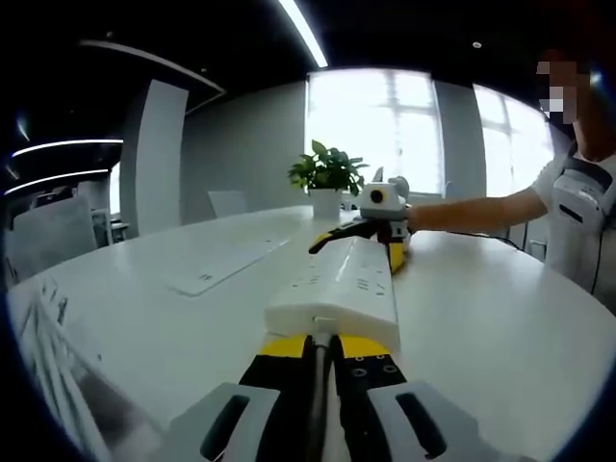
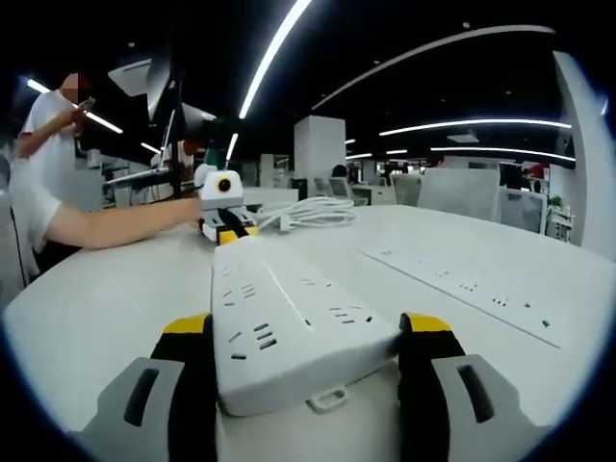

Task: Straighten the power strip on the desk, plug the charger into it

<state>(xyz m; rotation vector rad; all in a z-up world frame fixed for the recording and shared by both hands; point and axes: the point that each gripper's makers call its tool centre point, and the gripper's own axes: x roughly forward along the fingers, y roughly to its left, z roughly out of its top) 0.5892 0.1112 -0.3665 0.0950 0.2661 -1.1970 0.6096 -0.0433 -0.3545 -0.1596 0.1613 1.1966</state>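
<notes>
Left gripper (image 1: 322, 348) and right gripper (image 2: 303, 337) grip power strip (image 2: 279, 322)

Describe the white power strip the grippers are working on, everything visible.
The power strip is a long white plastic bar with rows of sockets on top, lying flat on the white desk. The right gripper straddles one end, a jaw on each side; the left gripper meets the opposite end. A coiled white cable lies beyond it.

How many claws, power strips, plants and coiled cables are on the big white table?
Claws: 2 (left claw, right claw)
Power strip: 1
Potted plant: 1
Coiled white cable: 1
Total: 5
</notes>
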